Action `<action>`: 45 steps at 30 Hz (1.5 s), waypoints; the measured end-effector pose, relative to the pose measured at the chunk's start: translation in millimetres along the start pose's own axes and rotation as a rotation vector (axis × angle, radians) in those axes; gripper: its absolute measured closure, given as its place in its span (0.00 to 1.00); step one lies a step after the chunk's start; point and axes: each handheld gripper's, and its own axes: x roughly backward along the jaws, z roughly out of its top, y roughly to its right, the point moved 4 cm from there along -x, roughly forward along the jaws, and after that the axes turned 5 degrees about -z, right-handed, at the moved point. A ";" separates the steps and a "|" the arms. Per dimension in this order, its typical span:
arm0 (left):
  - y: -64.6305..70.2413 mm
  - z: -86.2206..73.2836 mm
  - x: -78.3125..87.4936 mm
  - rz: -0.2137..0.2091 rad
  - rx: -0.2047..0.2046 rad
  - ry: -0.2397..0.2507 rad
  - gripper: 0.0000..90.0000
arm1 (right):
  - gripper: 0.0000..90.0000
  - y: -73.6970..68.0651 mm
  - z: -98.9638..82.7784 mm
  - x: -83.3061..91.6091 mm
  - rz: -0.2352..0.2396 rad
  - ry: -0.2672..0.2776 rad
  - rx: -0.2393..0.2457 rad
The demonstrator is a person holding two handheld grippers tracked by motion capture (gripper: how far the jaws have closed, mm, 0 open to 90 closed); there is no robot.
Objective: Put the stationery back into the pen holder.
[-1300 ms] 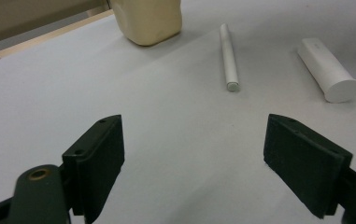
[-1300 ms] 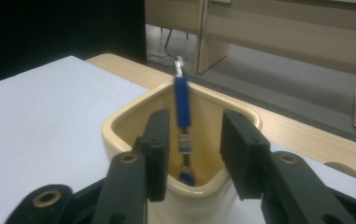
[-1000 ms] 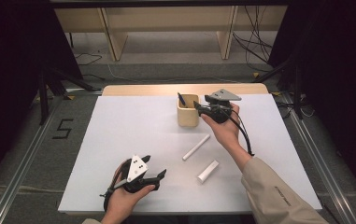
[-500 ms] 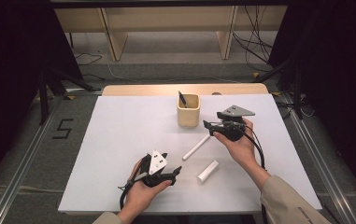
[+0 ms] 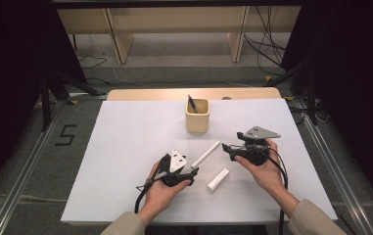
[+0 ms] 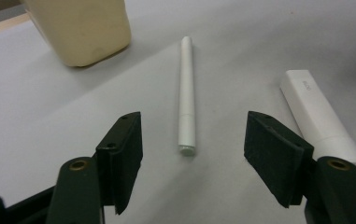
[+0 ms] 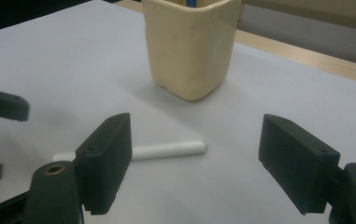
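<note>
So I'm at the white table (image 5: 125,147), nothing in either hand's jaws right now. The cream cup (image 5: 197,116) stands toward the far side with a blue pen (image 5: 192,104) leaning in it, and no task's written down, so my guess is the loose white stuff goes in there too.

My left gripper (image 5: 190,172) sits low near my edge, jaws spread wide and holding nothing. My right gripper (image 5: 227,149) is a bit farther out on the other side, jaws also wide apart and bare.

The thing that matters: the thin white pen (image 5: 206,154) lies flat between the two grippers, and its long axis runs diagonally, near end toward my left hand, far end pointing up at the cup. In the left gripper view the white pen (image 6: 186,95) runs almost straight away from me, dead centre between the jaws, near tip just ahead of them. So closing from there would pinch across the barrel, which is what I want. From the right gripper view the same pen (image 7: 166,150) lies crosswise, partly behind my left-hand jaw. That's a worse line.

The stubby white marker (image 5: 218,179) lies just beside the pen, nearer me, roughly parallel to it. In the left gripper view it's (image 6: 319,120) right by one jaw, so I could clip it by accident.
</note>
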 end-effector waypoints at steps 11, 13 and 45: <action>-1.6 7.1 -31.2 0.016 -0.057 -0.056 0.58 | 0.30 3.7 -14.6 15.5 -0.009 0.005 -0.008; -3.8 7.8 -34.8 0.020 -0.051 -0.055 0.60 | 0.30 3.8 -15.0 15.8 -0.007 0.006 -0.008; -8.0 14.2 -59.8 -0.005 -0.022 -0.090 0.71 | 0.30 4.3 -17.8 12.6 -0.008 -0.005 -0.011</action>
